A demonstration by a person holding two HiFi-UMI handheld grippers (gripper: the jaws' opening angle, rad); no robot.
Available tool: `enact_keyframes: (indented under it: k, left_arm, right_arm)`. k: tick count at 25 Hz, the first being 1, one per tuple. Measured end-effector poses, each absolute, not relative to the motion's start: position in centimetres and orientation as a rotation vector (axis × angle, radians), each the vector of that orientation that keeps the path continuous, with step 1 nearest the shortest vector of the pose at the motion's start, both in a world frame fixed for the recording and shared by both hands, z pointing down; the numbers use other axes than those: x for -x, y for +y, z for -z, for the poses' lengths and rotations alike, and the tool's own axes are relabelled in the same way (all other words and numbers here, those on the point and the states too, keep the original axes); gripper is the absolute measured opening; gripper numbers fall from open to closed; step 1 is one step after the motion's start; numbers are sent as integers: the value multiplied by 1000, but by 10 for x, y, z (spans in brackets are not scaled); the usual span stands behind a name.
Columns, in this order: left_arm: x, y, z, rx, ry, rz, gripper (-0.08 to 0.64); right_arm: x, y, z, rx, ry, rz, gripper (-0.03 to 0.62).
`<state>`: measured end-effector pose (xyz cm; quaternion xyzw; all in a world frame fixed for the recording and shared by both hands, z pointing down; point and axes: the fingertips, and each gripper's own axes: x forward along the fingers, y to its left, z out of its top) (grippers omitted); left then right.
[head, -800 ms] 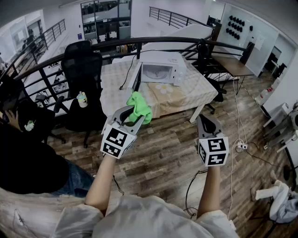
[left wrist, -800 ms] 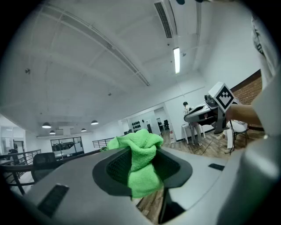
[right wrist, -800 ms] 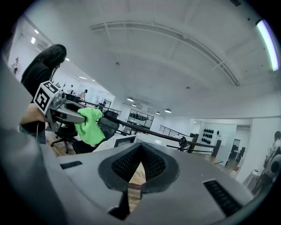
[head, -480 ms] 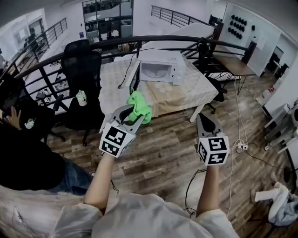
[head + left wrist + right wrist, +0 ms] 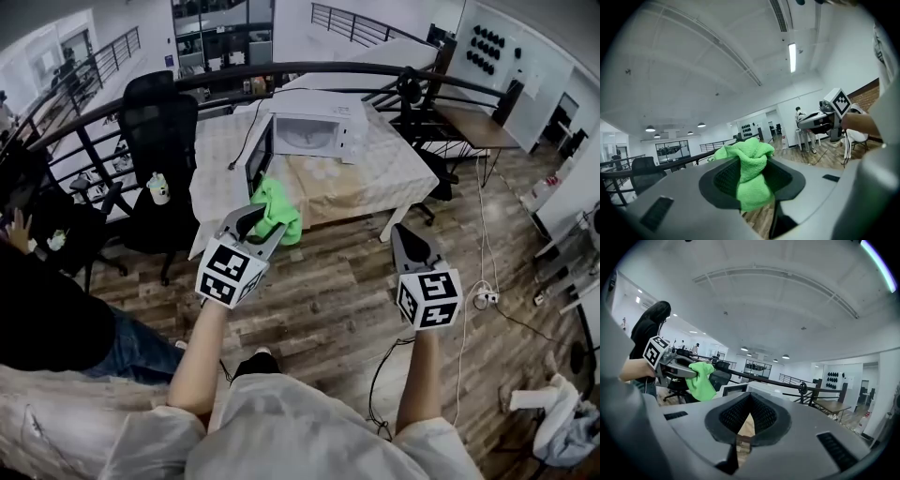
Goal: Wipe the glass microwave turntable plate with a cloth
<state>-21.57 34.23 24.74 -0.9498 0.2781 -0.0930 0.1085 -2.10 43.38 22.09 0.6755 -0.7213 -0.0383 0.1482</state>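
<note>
My left gripper (image 5: 251, 228) is shut on a bright green cloth (image 5: 277, 211), which bunches out past its fingertips, held in the air above the wooden floor. Seen from the left gripper view, the cloth (image 5: 749, 174) fills the gap between the dark pads. My right gripper (image 5: 407, 240) is level with it to the right, shut and empty, jaws meeting at the tips (image 5: 749, 401). Ahead, a white microwave (image 5: 315, 132) stands on the table (image 5: 394, 178) with its door (image 5: 257, 157) swung open. I cannot make out the glass turntable plate.
A black office chair (image 5: 155, 117) stands left of the table, and a dark railing (image 5: 375, 70) curves behind it. A person in black (image 5: 42, 314) sits at my near left. Cables (image 5: 473, 300) trail on the floor at right.
The table and microwave have drawn slightly closer and lower in the head view. Both grippers keep their hold and spacing; the left one has shifted a little to the left.
</note>
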Motion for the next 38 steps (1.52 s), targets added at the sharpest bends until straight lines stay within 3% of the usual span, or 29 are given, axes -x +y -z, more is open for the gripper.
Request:
enact_keyframes:
  k: [7,21,38]
  left_arm:
    - [176,265,-251,2781,831,253,160]
    - [104,-26,-259,2820,840,308,161]
    - [36,-192,-344,2926,1035,456,164]
  right_arm:
    - [-30,360,-231,-1967,-2068,104,15]
    - [-99,95,-215,-1987,-2065,65,12]
    - [-166,-106,-286,-1911,-2097,-73,14]
